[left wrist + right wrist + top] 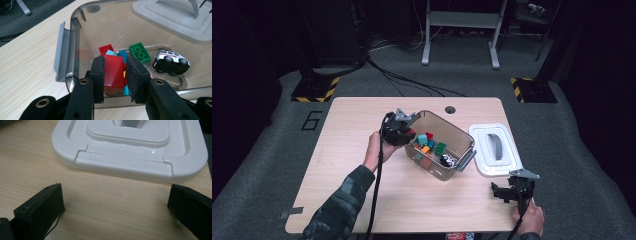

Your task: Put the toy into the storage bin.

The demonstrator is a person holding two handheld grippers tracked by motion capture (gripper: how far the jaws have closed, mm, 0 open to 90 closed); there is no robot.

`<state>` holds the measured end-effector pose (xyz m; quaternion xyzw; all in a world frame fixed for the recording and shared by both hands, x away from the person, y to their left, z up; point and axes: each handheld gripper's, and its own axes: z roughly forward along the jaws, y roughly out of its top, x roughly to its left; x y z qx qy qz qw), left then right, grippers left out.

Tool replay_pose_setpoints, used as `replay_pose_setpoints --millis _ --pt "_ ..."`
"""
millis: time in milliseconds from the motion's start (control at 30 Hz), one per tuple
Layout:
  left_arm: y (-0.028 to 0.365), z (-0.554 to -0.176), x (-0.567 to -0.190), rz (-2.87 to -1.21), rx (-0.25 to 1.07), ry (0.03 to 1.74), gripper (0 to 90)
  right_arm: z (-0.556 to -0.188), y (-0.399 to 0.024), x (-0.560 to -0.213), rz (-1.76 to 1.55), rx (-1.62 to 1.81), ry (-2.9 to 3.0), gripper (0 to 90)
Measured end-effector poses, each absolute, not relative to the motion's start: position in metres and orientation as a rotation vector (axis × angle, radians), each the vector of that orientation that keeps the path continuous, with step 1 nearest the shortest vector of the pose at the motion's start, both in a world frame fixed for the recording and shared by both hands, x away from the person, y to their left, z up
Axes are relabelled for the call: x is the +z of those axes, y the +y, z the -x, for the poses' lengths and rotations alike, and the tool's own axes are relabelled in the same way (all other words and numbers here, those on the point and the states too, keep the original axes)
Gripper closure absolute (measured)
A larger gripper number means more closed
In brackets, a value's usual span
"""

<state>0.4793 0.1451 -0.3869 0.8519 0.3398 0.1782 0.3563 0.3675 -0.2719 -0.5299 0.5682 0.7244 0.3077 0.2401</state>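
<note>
A white plastic lid with a grey handle (pixel 495 148) lies flat on the light wooden table (pixel 347 165), just beside the smoky clear plastic bin (pixel 464 141). A numeral six (pixel 311 120) marks the grey carpet left of the table.

The person's left arm wears a dark camouflage sleeve (pixel 339 202). The left gripper (pixel 115 75) and the right gripper (pixel 115 200) are black, with brass-ringed screw holes, ragged foam pads (pixel 98 72), grey three-cornered top plates (pixel 404 116) and trailing black cables (pixel 376 195).
</note>
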Motion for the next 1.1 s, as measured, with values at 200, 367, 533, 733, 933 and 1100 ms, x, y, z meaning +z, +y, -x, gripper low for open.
replay_pose_setpoints --millis 200,367,533,733,933,1100 --pt "0.147 -0.480 -0.388 -2.207 0.448 0.891 68.7 -0.368 -0.272 -0.530 -1.554 0.842 1.982 0.0" --pt "0.150 -0.478 -0.386 -2.204 0.455 0.920 54.7 -0.367 -0.272 -0.530 -1.554 0.842 1.983 0.0" --pt "0.159 -0.470 -0.382 -2.182 0.475 0.934 36.6 -0.368 -0.272 -0.530 -1.552 0.842 1.983 0.0" --pt "0.172 -0.454 -0.382 -2.168 0.510 0.932 22.8 -0.367 -0.272 -0.530 -1.556 0.842 1.982 0.0" --pt "0.188 -0.440 -0.392 -2.151 0.537 0.948 17.2 -0.367 -0.272 -0.530 -1.556 0.842 1.982 0.0" --pt "0.202 -0.436 -0.407 -2.144 0.531 0.985 14.9 -0.367 -0.272 -0.530 -1.556 0.842 1.982 0.0"
